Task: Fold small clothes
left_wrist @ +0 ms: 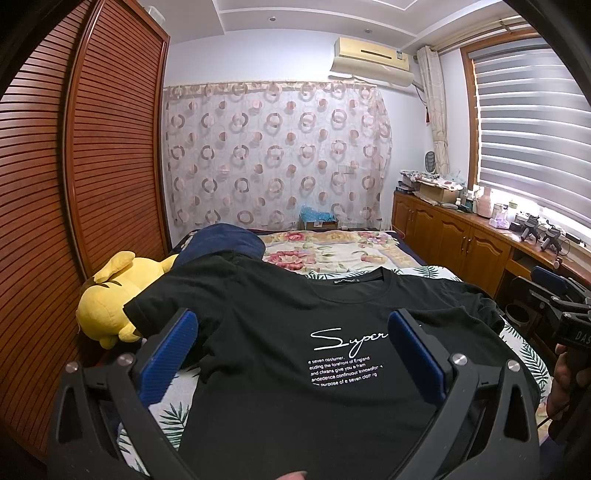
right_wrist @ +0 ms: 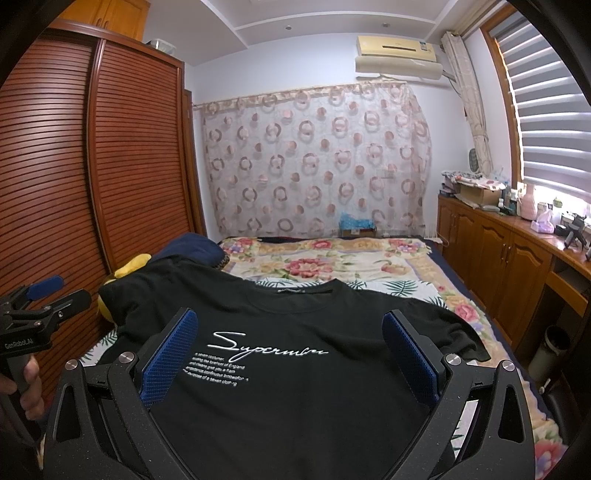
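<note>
While the black cotton T-shirt with white script lettering [left_wrist: 295, 369] lies flat and unfolded on the bed [right_wrist: 369, 266], folding has not begun.
Left claw [left_wrist: 291, 354] and right claw [right_wrist: 288, 354] both hover wide open above it, gripping nothing.

Setting: a bedroom in a home. Evidence:

- A bed [right_wrist: 424, 291] fills the floor area, covered by a floral blanket [right_wrist: 314, 266] over a leaf-print sheet [right_wrist: 402, 286].
- A yellow plush toy [left_wrist: 107, 302] lies at the bed's left edge, beside a tall wardrobe with slatted wooden doors [left_wrist: 110, 147].
- A curtain with a ring pattern [right_wrist: 314, 162] hangs across the far wall; a wall-mounted air conditioner [right_wrist: 399, 55] sits above its right end.
- Low wooden cabinets [right_wrist: 498, 251] run along the right wall beneath a window with striped blinds [right_wrist: 554, 122]. The cabinet top carries boxes, bottles and small household items.
- The ceiling is stepped, with recessed lights [right_wrist: 287, 27].
</note>
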A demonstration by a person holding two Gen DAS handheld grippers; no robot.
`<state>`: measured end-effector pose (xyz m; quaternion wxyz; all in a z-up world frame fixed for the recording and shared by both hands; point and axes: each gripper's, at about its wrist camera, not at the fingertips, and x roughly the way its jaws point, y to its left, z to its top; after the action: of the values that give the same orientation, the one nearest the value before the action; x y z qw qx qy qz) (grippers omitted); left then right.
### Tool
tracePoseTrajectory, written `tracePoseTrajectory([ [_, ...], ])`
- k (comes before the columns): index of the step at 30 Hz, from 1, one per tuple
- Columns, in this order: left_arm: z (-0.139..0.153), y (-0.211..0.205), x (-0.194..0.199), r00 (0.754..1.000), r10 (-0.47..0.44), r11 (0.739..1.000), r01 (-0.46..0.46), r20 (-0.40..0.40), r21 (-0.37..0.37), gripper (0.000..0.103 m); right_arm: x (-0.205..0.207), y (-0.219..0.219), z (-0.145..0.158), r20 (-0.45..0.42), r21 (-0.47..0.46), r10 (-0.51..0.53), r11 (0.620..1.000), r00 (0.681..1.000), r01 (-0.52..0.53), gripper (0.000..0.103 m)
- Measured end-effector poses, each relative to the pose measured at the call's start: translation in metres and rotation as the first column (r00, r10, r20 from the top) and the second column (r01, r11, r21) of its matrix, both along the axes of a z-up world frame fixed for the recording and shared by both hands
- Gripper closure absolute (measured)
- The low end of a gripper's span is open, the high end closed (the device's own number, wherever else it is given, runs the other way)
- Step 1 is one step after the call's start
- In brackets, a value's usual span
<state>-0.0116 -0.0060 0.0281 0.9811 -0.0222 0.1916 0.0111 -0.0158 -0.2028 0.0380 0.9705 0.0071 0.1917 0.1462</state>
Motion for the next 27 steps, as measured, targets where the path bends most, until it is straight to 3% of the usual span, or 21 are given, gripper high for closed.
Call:
tracePoseTrajectory([
  [20,0.005,0.006,0.002,1.000,0.004,1.000,-0.004,-0.023,-0.005,0.000,0.007,0.006,-0.005,-0.024,0.002,0.025,1.000,0.999,-0.025,0.001],
  [27,-0.016,0.030,0.015,0.999,0.019,1.000,-0.020,-0.047,-0.008,0.000,0.024,0.019,-0.015,-0.041,-0.007,0.071,0.997,0.997,-0.071,0.001],
])
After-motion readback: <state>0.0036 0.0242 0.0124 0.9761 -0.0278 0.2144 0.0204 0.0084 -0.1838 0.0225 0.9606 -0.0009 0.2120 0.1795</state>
